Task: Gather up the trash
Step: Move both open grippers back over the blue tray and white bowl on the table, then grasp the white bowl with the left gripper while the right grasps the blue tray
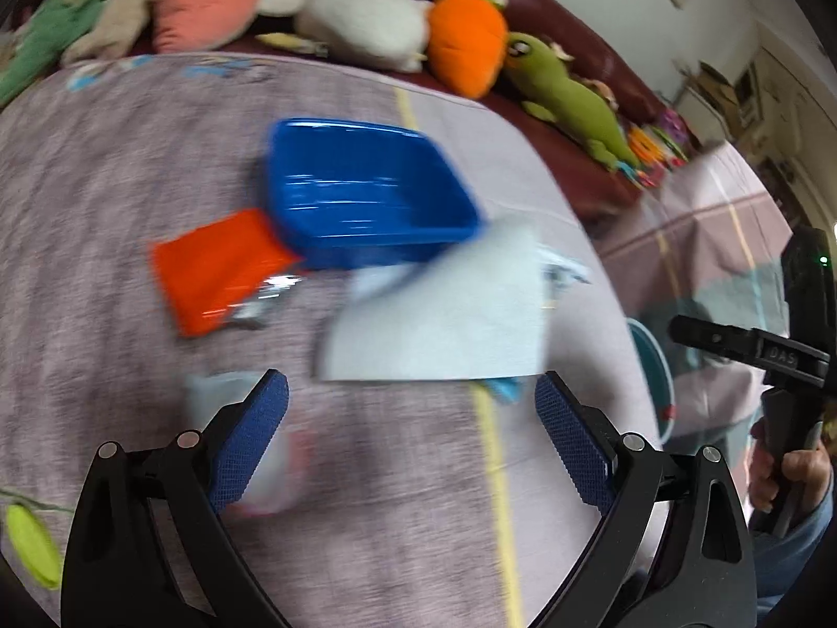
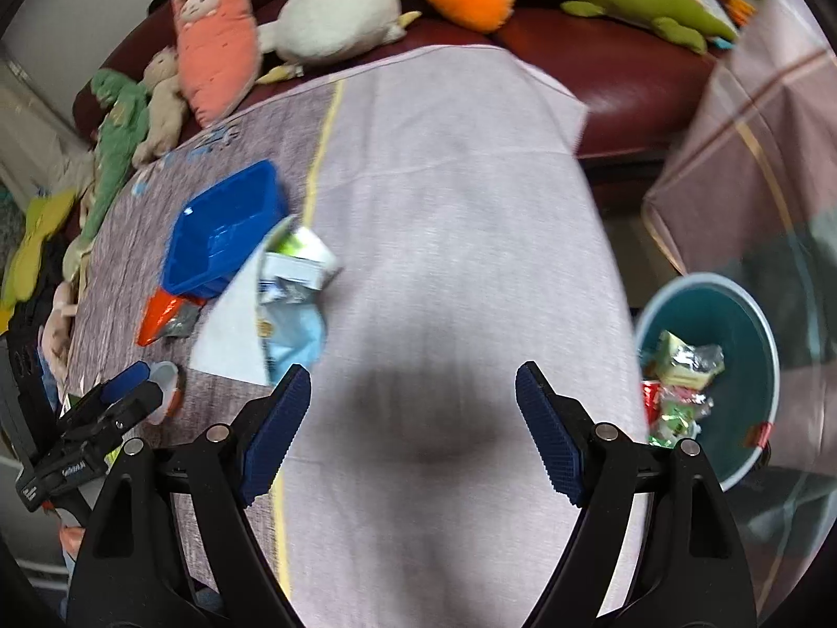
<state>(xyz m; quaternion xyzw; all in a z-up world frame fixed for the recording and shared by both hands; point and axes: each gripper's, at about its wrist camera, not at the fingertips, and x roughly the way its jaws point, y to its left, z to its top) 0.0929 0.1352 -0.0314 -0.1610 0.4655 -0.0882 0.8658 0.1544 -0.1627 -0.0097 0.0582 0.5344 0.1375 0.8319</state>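
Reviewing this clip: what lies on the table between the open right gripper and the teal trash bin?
Nothing: in the right wrist view, only bare pale cloth runs from the right gripper to the table edge, with the teal bin just beyond, below it.

We read "DAS" in pale letters on right gripper (image 1: 753, 345), on its black body, left wrist view. Print on left gripper (image 2: 112, 392) too blurred for us to read. Wrappers (image 2: 293, 282) on table carry print, illegible to us.
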